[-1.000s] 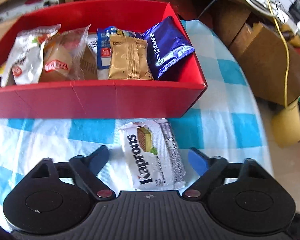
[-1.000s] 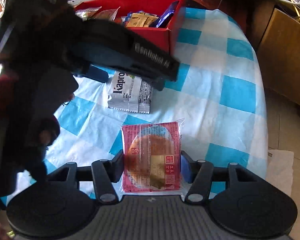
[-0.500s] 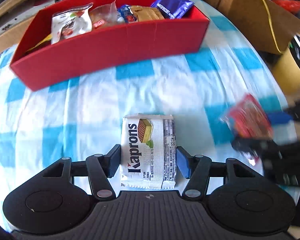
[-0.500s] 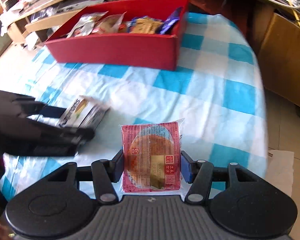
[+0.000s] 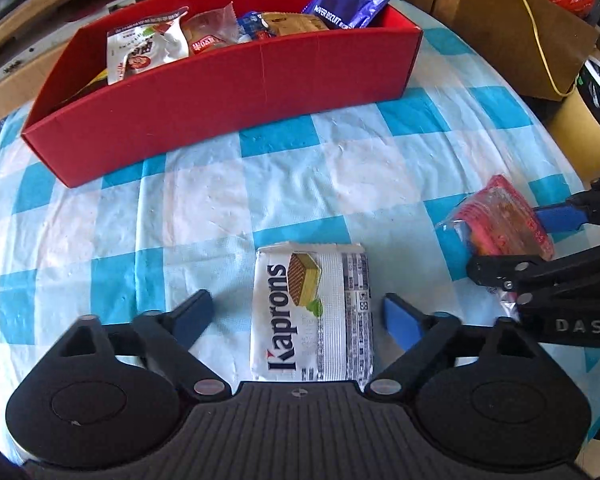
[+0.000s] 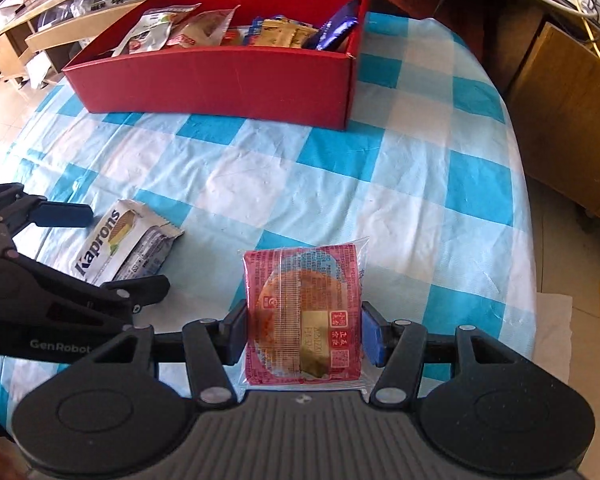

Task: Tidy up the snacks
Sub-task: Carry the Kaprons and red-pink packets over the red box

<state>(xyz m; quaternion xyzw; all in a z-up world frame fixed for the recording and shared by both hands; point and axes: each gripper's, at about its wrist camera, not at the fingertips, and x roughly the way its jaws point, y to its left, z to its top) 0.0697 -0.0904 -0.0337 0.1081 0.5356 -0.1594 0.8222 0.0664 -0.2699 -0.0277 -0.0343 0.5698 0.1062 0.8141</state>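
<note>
We find the box (image 5: 228,92) standing at the far side of the tablecloth (image 5: 284,184), with several snack packets (image 5: 148,46) inside it. Nearer us on the cloth lies the wafer packet (image 5: 312,320), well apart from the box. To its right sits the cake packet (image 6: 304,320), seemingly raised slightly.

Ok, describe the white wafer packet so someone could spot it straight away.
Start at the red box on the blue-checked tablecloth. In front of it, the white wafer packet lies flat between the left gripper's opening jaws. It alone reads "Kaprons".
</note>
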